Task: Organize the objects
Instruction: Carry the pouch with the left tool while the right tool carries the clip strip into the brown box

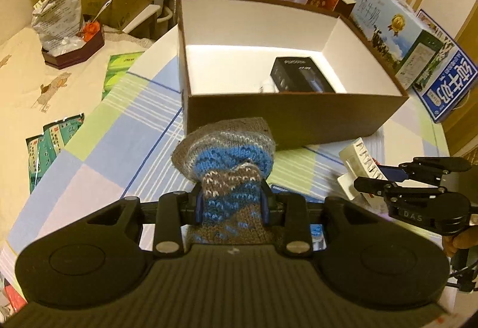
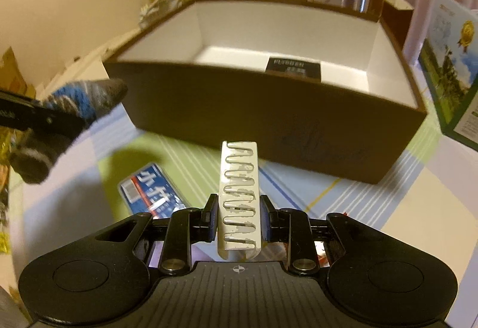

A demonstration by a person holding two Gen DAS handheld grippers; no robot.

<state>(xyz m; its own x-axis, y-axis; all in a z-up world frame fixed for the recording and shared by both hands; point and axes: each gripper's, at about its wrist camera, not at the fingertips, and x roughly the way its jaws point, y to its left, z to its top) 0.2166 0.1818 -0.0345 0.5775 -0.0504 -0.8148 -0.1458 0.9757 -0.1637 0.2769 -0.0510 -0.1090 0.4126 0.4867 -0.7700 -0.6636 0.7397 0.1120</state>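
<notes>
Both loads look mid-carry: left gripper [image 1: 233, 204] clamps a blue-grey knitted sock [image 1: 227, 155], right gripper [image 2: 238, 217] pinches what seems a white slotted plastic strip [image 2: 239, 196], and both next need lifting over the brown white-lined cardboard box's [image 2: 269, 119] near wall.

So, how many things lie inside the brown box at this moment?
2 visible: a black box on the floor of the brown box, and a small white thing beside it, mostly hidden. More may be hidden behind the near wall.

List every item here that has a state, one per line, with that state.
Left tool: shut on the knitted sock.
Right tool: shut on the white clip strip.
Knitted sock: held off the table, outside the box.
White clip strip: held upright, outside the box.
Brown box: open, no lid on.
Black carton: lying inside the box.
Blue packet: flat on the table.
</notes>
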